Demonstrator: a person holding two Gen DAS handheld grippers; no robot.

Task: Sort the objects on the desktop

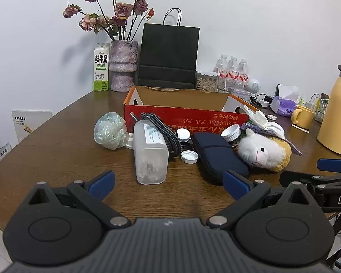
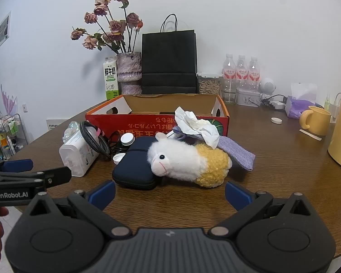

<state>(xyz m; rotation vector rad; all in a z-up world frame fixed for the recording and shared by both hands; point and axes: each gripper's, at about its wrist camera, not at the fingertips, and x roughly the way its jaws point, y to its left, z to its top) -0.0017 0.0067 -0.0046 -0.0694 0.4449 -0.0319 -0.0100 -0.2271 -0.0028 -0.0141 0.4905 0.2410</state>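
A red cardboard box (image 1: pixel 184 116) stands open on the wooden table, also in the right wrist view (image 2: pixel 147 122). In front of it lie a translucent cotton-swab box (image 1: pixel 150 152), a braided cable (image 1: pixel 161 127), a dark zip pouch (image 1: pixel 218 154), white bottle caps (image 1: pixel 189 157), a plush sheep (image 1: pixel 263 151) and crumpled tissue (image 1: pixel 264 121). My left gripper (image 1: pixel 169 183) is open and empty, just short of the swab box. My right gripper (image 2: pixel 169 192) is open and empty, just short of the plush sheep (image 2: pixel 188 161) and the pouch (image 2: pixel 134 166).
At the back stand a black paper bag (image 1: pixel 169 56), a vase of dried roses (image 1: pixel 122 66), a milk carton (image 1: pixel 101 67), water bottles (image 1: pixel 233 70) and a jar. A yellow mug (image 2: pixel 316 119) and yellow thermos (image 1: pixel 336 109) stand at the right. A purple cloth (image 2: pixel 236 153) lies behind the sheep.
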